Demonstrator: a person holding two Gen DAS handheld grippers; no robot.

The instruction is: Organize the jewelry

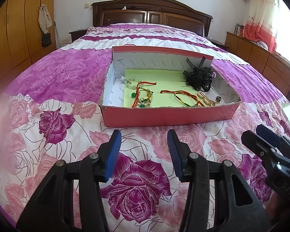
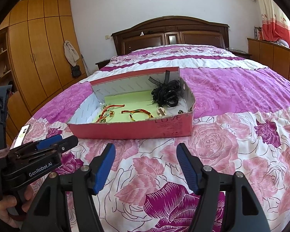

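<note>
A shallow red cardboard box (image 1: 164,117) (image 2: 145,129) lies on the bed, lined with green paper. Inside are a black feathered hair piece (image 1: 200,77) (image 2: 166,94), a red and yellow cord bracelet (image 1: 185,97) (image 2: 139,114), a tangle of beaded bracelets with green beads (image 1: 143,96) (image 2: 106,115), a pale pink clip (image 1: 205,99) and a small dark ring (image 1: 218,99). My left gripper (image 1: 144,150) is open and empty just in front of the box. My right gripper (image 2: 146,166) is open and empty, also in front of the box.
The bed has a pink and purple rose quilt (image 1: 67,89) and a dark wooden headboard (image 1: 152,13). Wooden wardrobes (image 2: 32,58) stand on the left, low cabinets (image 1: 261,58) on the right. A lit phone (image 2: 22,135) lies at the bed's left edge.
</note>
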